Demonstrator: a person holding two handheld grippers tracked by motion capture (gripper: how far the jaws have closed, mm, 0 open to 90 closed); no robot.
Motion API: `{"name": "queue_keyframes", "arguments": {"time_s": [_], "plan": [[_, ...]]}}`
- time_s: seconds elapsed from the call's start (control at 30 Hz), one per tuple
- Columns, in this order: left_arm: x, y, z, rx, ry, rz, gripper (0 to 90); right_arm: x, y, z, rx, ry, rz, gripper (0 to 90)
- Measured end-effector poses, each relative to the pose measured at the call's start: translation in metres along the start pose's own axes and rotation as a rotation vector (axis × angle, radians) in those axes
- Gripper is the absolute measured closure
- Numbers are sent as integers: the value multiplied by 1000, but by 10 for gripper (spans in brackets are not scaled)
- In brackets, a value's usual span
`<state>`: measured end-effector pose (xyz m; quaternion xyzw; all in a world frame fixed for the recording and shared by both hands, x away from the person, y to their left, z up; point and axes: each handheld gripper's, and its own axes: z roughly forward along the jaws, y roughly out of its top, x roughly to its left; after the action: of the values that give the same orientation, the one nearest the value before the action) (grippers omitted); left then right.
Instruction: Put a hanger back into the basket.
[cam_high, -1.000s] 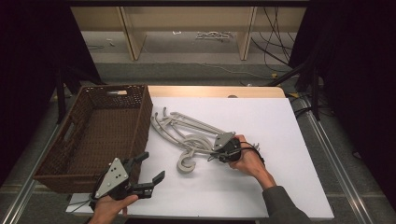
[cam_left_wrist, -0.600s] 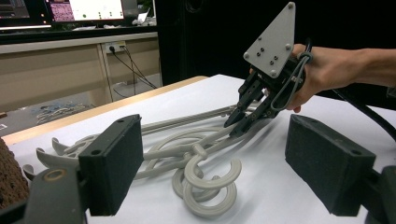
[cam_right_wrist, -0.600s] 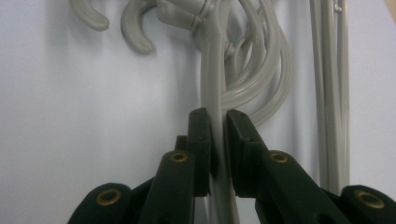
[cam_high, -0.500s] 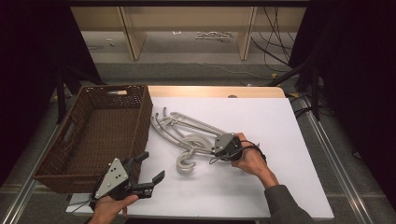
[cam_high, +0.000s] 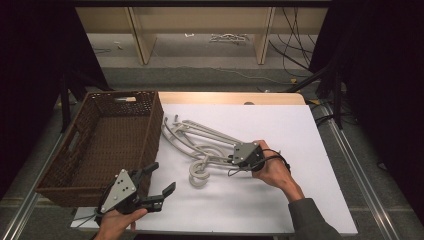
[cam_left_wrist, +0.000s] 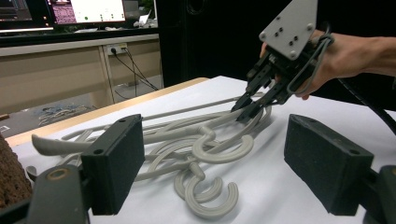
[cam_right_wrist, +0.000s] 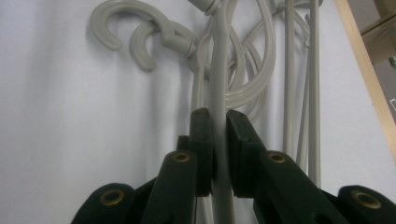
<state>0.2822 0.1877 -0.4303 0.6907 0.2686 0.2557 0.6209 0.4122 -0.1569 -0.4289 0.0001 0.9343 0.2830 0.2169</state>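
Step in hand, judged from the layout: pick of a single hanger (cam_right_wrist: 219, 70) out of the heap of grey hangers (cam_high: 200, 147), most likely for transfer to the basket (cam_high: 150, 132)

Status of tools:
- Right claw (cam_high: 232, 160): pressed together on the thin straight arm of that one hanger, pads gripping it from both sides, as seen in the right gripper view
- Left claw (cam_high: 159, 179): spread wide, nothing between the pads, held above the near table edge just beside the near corner of the basket

Location of the work: heap lying flat in the middle of the table (cam_high: 290, 130), just right of the basket, hooks tangled toward the near side, long arms fanned toward the far left. Pinched hanger overlapped by its neighbours at the hook end.

Next move, as a judgement:
1. Lift slowly and watch the hooks; expect snagging, since several hooks curl through one another
2. If neighbours rise too, bring the left claw in to pin or peel them off
3. Carry left over the basket wall, then lower inside

Surface: white sheet over a wooden top, pale wood showing along the far edge, matt and bare apart from the heap and basket. Basket dark brown wicker, empty, handle slots in its walls.

Room: dim, black drapes at both sides, light wooden furniture legs (cam_high: 142, 40) and loose cables (cam_high: 295, 40) on the grey floor beyond; lit screens (cam_left_wrist: 88, 9) in the left gripper view
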Motion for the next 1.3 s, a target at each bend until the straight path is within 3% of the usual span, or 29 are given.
{"name": "queue_keyframes", "arguments": {"time_s": [0.3, 0.37, 0.4, 0.43, 0.5, 0.67, 0.73, 0.77, 0.8, 0.83, 0.97, 1.03, 1.1, 1.17, 1.2, 1.3], "plan": [[3, 6, 5, 29, 0, 28, 201, 12, 2, -25, -10, -9, -27, 823], [2, 8, 9, 64, -15, 41, 203, 18, 2, -34, -16, -2, -28, 823], [0, 9, 14, 106, -10, 64, 205, 20, 1, -37, -14, -3, -31, 823], [0, 9, 14, 106, -10, 64, 209, 21, 1, -39, -14, -7, -34, 823], [-4, 13, 25, 189, 5, 96, 218, 28, -1, -45, -15, -4, -35, 823], [-12, 19, 42, 249, -23, 149, 225, 40, -7, -58, -10, -6, -51, 823], [-15, 24, 51, 295, 18, 178, 243, 45, -11, -63, -15, 3, -39, 823], [-17, 25, 53, 302, 16, 189, 243, 45, -11, -63, -15, 3, -39, 823], [-19, 27, 57, 308, 6, 211, 255, 48, -13, -67, -14, 3, -41, 824], [-23, 29, 65, 348, -23, 257, 257, 50, -14, -69, -17, 1, -45, 823], [-29, 31, 75, 381, -50, 282, 257, 57, -17, -76, -20, 5, -25, 824], [-35, 31, 84, 423, -97, 362, 268, 61, -18, -80, -25, 8, -28, 824], [-37, 29, 88, 423, -114, 377, 271, 63, -17, -82, -29, 10, -35, 824], [-36, 28, 94, 450, -166, 418, 276, 64, -16, -82, -30, 11, -38, 824], [-35, 26, 99, 460, -184, 433, 323, 66, -14, -83, -35, 22, -41, 824], [-34, 24, 103, 480, -209, 453, 340, 67, -12, -83, -43, 34, -53, 824]]}}
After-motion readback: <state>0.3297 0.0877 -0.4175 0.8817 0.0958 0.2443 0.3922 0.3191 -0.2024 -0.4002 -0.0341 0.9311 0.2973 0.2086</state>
